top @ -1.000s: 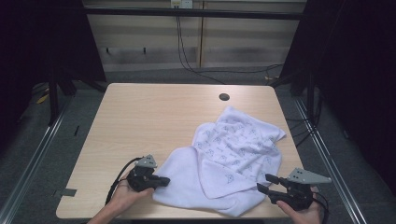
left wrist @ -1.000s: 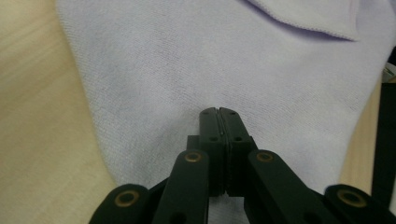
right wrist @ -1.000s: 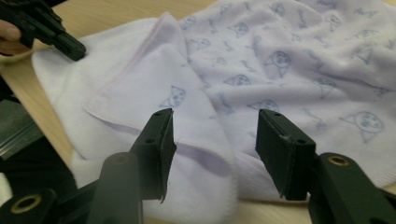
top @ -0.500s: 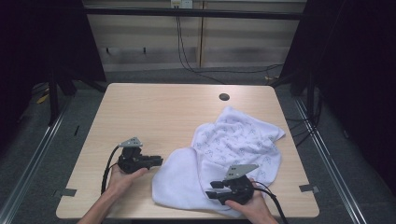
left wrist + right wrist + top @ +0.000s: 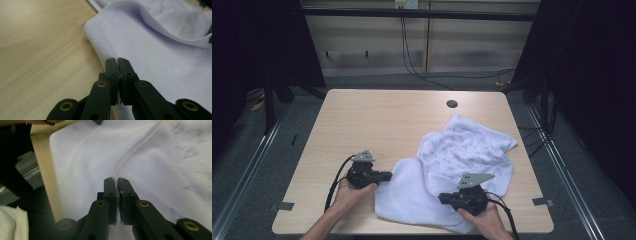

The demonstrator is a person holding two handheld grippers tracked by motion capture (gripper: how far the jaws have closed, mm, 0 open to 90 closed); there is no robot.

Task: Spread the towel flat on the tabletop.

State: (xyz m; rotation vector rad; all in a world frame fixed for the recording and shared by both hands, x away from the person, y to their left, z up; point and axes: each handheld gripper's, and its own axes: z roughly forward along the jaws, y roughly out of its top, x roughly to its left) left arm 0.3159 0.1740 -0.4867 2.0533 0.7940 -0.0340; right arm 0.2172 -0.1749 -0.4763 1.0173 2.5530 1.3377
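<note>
My left hand-held gripper point(image 5: 384, 176) is clamped on the left hem of the white towel point(image 5: 462, 165), its jaws pressed together over the edge with only the cloth between them. My right hand-held gripper point(image 5: 443, 198) is likewise closed on a stitched hem, at the near edge close to the front rim of the counter point(image 5: 377, 120).

The towel lies crumpled on the right half of the counter, plain side up in front and the printed side bunched behind, toward the far right. From both grippers the bulk of the cloth runs away and to the right, so its long axis slants from near left to far right. The two grips sit near each other on the front flap, my right one closer to the heap. I judge the next move to be drawing the two held edges apart to spread the flap.
</note>
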